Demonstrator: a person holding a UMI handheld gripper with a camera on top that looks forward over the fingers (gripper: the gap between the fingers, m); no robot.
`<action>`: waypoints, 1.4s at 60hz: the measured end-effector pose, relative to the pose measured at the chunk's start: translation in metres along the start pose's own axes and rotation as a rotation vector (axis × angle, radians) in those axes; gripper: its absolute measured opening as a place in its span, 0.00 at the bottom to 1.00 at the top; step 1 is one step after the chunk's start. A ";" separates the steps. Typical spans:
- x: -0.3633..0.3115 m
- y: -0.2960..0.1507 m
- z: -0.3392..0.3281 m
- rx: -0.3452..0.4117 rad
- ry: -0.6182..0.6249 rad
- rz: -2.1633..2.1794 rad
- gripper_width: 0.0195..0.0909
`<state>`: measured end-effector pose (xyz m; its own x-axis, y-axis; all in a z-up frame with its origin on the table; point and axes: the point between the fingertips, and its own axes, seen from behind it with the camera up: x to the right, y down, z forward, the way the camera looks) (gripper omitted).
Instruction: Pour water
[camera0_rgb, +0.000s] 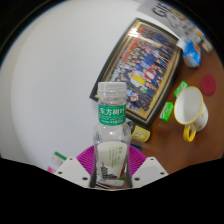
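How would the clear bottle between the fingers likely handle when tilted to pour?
The bottle looks like thin clear plastic, so it probably flexes under the gripper. It is tall and narrow, so likely tippy if released carelessly. Its smooth wall may slip on the pads. Its cap looks on; the water level is unclear.

Framed picture (148, 62), scattered small toys (182, 90)

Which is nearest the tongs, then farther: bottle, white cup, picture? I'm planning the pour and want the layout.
1. Bottle: between the fingers of the tongs, upright.
2. White cup: beyond, off to the right on the wooden table.
3. Picture: farthest, behind the bottle, lying tilted.
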<state>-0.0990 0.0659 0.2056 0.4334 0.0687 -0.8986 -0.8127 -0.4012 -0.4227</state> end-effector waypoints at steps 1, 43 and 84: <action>0.000 -0.005 0.001 0.005 -0.011 0.058 0.30; 0.028 -0.019 0.008 -0.055 -0.117 0.813 0.30; 0.083 -0.244 -0.066 0.140 0.299 -1.008 0.30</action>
<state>0.1605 0.1093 0.2421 0.9949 0.0756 -0.0675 -0.0535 -0.1735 -0.9834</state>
